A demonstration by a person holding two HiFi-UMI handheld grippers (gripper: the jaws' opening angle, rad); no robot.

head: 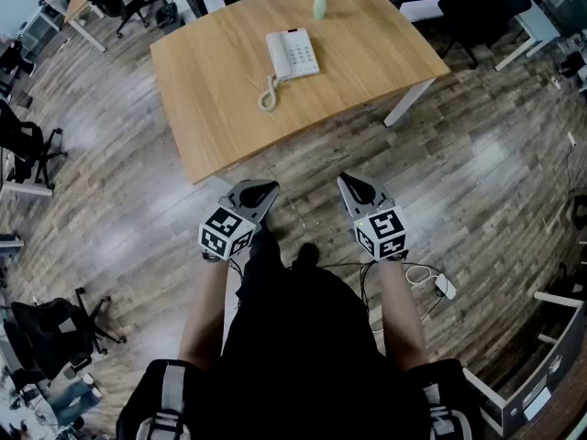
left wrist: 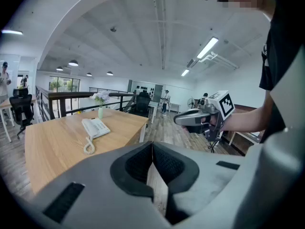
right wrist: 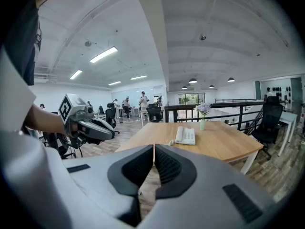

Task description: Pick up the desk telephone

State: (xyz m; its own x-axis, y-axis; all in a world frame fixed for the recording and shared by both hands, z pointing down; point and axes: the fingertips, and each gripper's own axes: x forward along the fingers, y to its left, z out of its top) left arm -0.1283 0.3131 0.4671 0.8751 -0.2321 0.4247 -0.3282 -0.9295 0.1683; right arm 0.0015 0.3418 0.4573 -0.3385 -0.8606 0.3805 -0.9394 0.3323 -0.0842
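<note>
- Two grippers sit low in the head view, both well short of the table (head: pixel 220 117); the pick-up looks not yet begun.
- Your left gripper (head: pixel 263 190), lower centre-left, has its jaws pressed together with nothing between them; that is probably just a resting carry for the approach.
- Your desk telephone (head: pixel 292 55) lies flat at upper centre of the frame, on the upper part of the tabletop and well apart from both claws; its coiled cord (head: pixel 268 93) trails down toward the table's lower edge; a small vase (head: pixel 319 5) stands just above it in the frame.
- Your right gripper (head: pixel 351 185), lower centre-right, is likewise closed and empty; I judge you must part a claw before it can take the phone.
</note>
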